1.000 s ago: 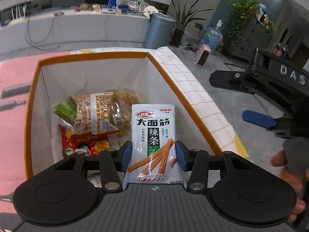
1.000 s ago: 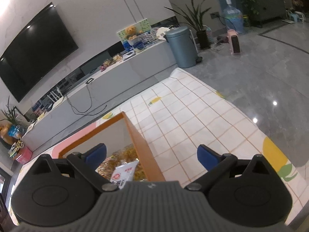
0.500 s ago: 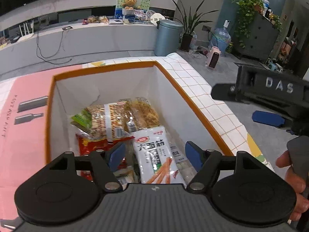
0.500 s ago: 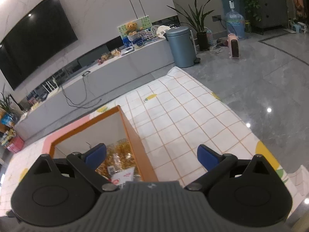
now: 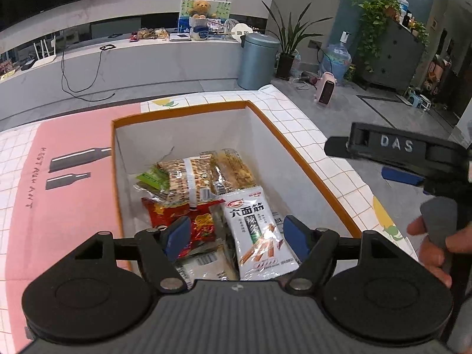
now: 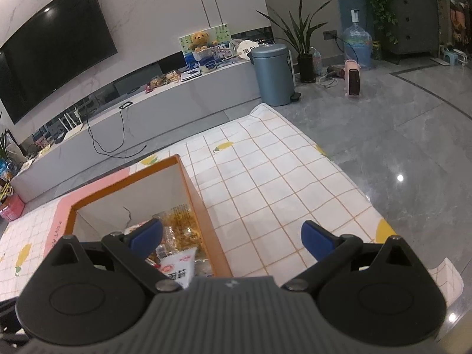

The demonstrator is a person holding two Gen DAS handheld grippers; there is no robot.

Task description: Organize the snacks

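An orange-rimmed white box [image 5: 298, 162] stands on the table and holds several snack packets. A white spicy-strip packet [image 5: 256, 233] lies on top of them at the near right. A red packet [image 5: 174, 212] and clear cracker packs [image 5: 188, 177] lie beside it. My left gripper [image 5: 236, 237] is open and empty above the box's near end. My right gripper [image 6: 231, 237] is open and empty, held over the box's right wall [image 6: 203, 215]; it also shows in the left wrist view [image 5: 398, 159]. The white packet's corner [image 6: 180, 265] shows in the right wrist view.
The table has a white checked cloth [image 6: 280, 183] and a pink mat [image 5: 65, 194] left of the box. The table's right edge drops to a grey floor [image 6: 413, 135]. A long TV bench [image 5: 132, 62] and a blue bin [image 5: 258, 56] stand behind.
My left gripper opened and let go of the white spicy-strip packet, which now lies in the box. The left gripper pulled back and up. The right gripper stayed open.
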